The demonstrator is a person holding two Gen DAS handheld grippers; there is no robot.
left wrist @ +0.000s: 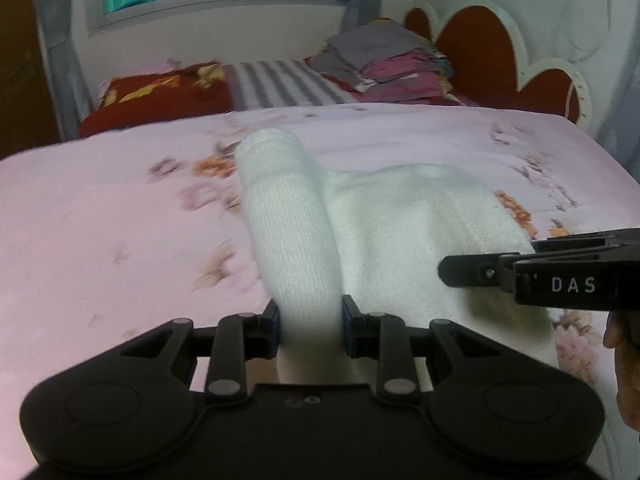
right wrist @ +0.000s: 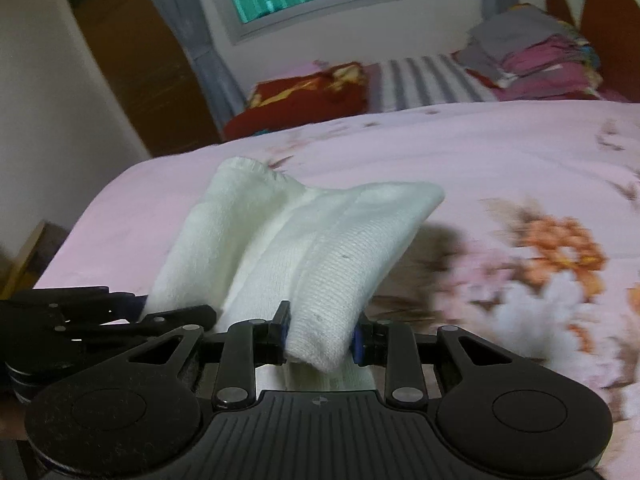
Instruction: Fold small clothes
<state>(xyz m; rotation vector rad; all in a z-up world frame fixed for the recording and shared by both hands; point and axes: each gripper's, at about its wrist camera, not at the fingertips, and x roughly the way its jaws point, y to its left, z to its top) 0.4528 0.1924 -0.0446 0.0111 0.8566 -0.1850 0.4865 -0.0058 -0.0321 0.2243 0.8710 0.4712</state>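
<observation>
Holding the white sock [left wrist: 304, 240] by two spots on its near edge: left gripper [left wrist: 310, 320] is clamped on one bunched end, right gripper [right wrist: 322, 332] clamped on the other, so the cloth hangs stretched between them just above the bed [left wrist: 100, 220] and sags in the middle. I'd guess that two-point hold is there to keep the edge straight for folding it over. Stack of folded clothes [left wrist: 384, 64] sits well apart by the headboard.
</observation>
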